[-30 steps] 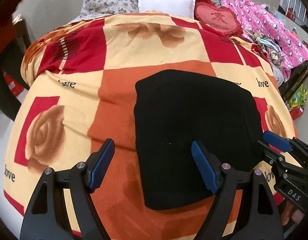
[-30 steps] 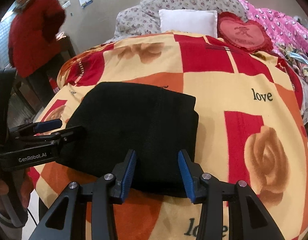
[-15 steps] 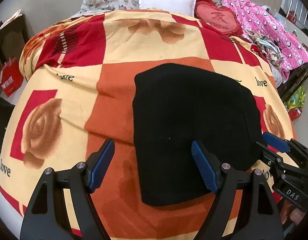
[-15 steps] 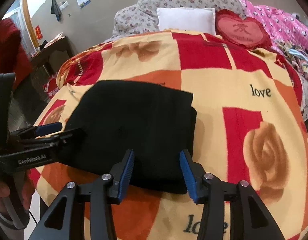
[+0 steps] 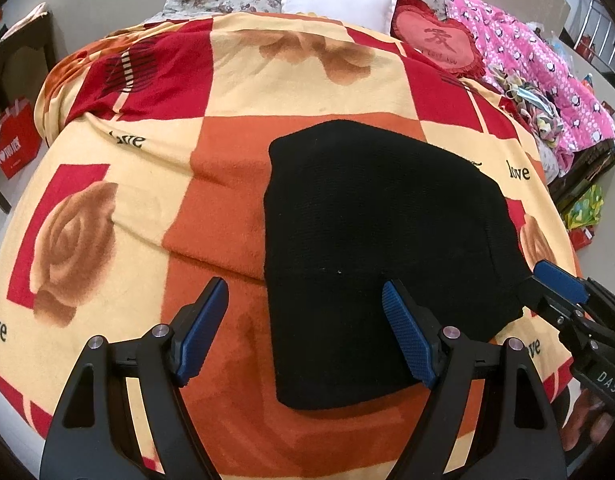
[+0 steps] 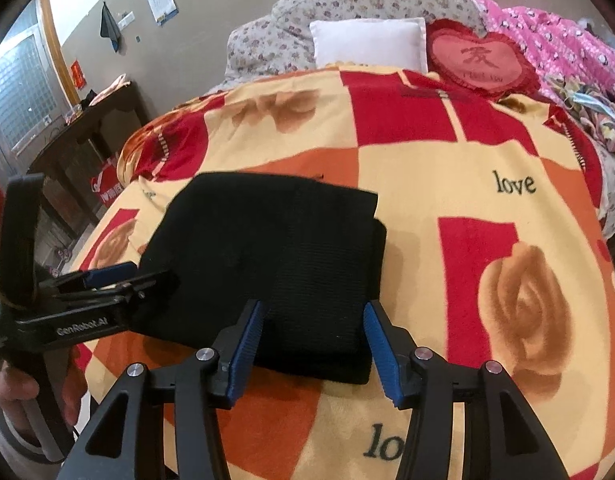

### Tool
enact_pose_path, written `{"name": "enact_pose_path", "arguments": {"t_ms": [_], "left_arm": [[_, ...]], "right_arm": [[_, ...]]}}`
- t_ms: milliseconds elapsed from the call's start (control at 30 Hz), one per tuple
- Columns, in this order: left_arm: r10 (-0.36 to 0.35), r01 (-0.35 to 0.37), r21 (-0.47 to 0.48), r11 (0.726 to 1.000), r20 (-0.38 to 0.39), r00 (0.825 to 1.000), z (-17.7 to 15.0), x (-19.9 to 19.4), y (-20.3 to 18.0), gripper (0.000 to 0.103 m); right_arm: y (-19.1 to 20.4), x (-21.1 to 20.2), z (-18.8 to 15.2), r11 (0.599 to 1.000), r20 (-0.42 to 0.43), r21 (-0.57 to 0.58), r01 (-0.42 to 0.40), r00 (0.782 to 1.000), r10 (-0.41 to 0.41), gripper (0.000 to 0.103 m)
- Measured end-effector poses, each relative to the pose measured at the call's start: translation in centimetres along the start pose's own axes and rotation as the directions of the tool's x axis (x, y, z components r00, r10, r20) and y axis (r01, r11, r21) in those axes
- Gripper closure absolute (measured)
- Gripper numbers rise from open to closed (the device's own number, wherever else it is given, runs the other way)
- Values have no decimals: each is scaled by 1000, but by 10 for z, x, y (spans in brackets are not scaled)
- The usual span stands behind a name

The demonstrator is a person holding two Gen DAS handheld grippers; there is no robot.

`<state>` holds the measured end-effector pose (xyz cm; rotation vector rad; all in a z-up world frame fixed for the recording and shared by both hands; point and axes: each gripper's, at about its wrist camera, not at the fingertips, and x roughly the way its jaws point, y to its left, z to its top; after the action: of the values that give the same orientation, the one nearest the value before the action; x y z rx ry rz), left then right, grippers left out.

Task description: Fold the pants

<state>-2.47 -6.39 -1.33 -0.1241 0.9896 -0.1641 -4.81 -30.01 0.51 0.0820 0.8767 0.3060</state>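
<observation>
Covering a bed, a fleece blanket (image 5: 315, 92) in red, orange and cream squares, printed with brown roses and the word "love", fills most of both views. Moving left to right across the right wrist view: a glass-block window, a dark wooden side table (image 6: 87, 120) with a red bag (image 6: 107, 188) beneath it, a beige wall holding a paper chart, then the bed's head with a floral pillow (image 6: 267, 36), a white cushion (image 6: 367, 42), a red heart-shaped cushion (image 6: 481, 58) and a bright pink patterned quilt (image 6: 567, 44) along the far right edge. Black pants (image 5: 371, 248), already folded into a compact, thick rectangle with neat layered edges, lie flat on the blanket near its closest edge, right of centre in the left wrist view. Left gripper (image 5: 307, 332) hangs above the blanket with its blue pads spread wide, released, straddling the pants' left edge without touching it. Right gripper (image 6: 313, 340) sits at the pants' near right corner; its jaws have just been opening, the fabric's edge lies between the pads, and they no longer press on it.
</observation>
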Motion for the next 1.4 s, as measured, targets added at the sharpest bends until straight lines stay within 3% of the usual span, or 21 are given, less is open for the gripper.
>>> {"name": "enact_pose_path", "arguments": {"t_ms": [167, 400, 600, 833, 1400], "left_arm": [[-13, 13, 0, 1000, -12, 1000, 1, -1, 1, 23], [-9, 9, -22, 1000, -6, 1000, 3, -13, 16, 23], [-28, 27, -59, 998, -15, 1000, 7, -8, 21, 23], [-52, 51, -39, 998, -24, 998, 11, 0, 11, 23], [-102, 101, -36, 994, -44, 994, 17, 16, 5, 23]], "right_arm": [[-3, 22, -5, 1000, -59, 11, 1, 998, 0, 51], [-17, 7, 2, 999, -27, 37, -5, 1000, 6, 50], [-39, 16, 8, 981, -10, 156, -113, 993, 116, 49], [-51, 35, 5, 944, -7, 263, -200, 978, 209, 43], [-50, 52, 3, 940, -18, 250, -232, 970, 244, 34]]}}
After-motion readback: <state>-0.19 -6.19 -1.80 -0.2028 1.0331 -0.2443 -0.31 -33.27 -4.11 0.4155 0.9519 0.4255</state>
